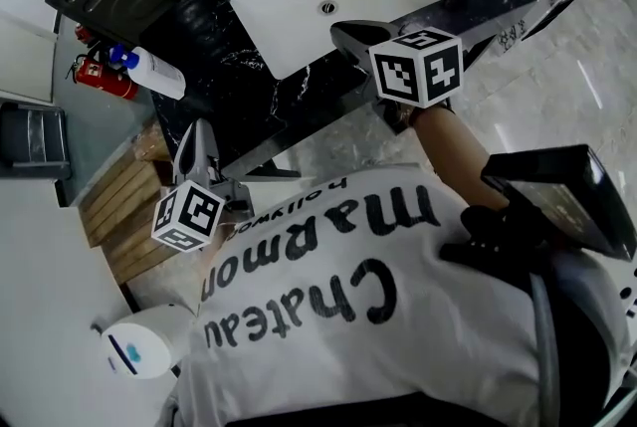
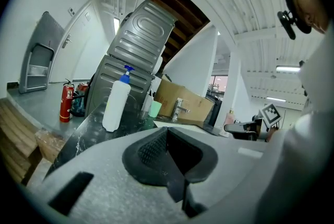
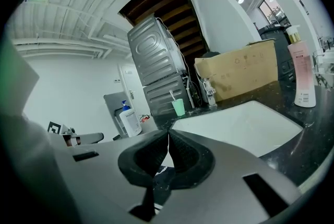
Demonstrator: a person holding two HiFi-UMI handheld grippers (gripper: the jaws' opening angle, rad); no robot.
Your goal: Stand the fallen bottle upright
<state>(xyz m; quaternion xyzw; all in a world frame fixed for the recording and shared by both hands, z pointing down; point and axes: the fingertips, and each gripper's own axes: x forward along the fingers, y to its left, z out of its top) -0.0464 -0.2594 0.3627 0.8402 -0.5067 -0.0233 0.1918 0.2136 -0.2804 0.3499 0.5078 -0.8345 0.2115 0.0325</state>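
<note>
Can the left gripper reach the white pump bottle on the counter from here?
Probably yes: the left gripper faces the white pump bottle across the black counter, with nothing between them. Its jaws are shut, so they must open first.

torso: pale grey T-shirt (image 1: 328,316) — large black lettering across it | left gripper (image 1: 199,129): grey moulded shell, black ribbed pads (image 2: 151,151), white cube (image 1: 189,216) with black square markers | right gripper (image 1: 341,32): same build — matching cube (image 1: 418,67)
</note>
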